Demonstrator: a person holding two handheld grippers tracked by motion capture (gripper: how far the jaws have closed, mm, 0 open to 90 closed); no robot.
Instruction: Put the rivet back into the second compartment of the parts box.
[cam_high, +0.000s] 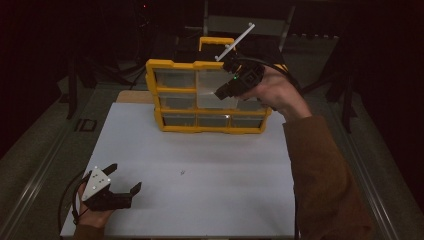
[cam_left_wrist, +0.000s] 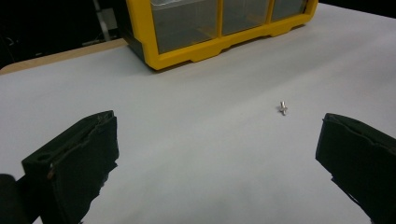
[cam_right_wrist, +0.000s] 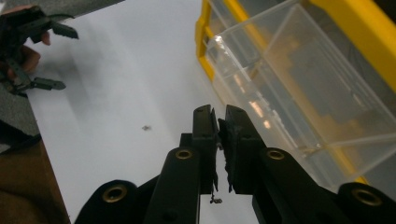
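Yellow organiser (cam_high: 210, 95), right gripper (cam_high: 220, 93) closed, screw (cam_left_wrist: 283, 108)

We can't make out what the tiny metal piece (cam_high: 183, 173) on the white tabletop (cam_high: 225, 185) is, too small even in the left gripper view. The yellow drawer cabinet (cam_left_wrist: 196, 49) runs off that view's top edge, and the right gripper (cam_high: 223, 91) covers part of its clear pulled-out drawer (cam_right_wrist: 299, 88), whose contents we can't read.

Dim, grainy frames; black surroundings; soft shadows
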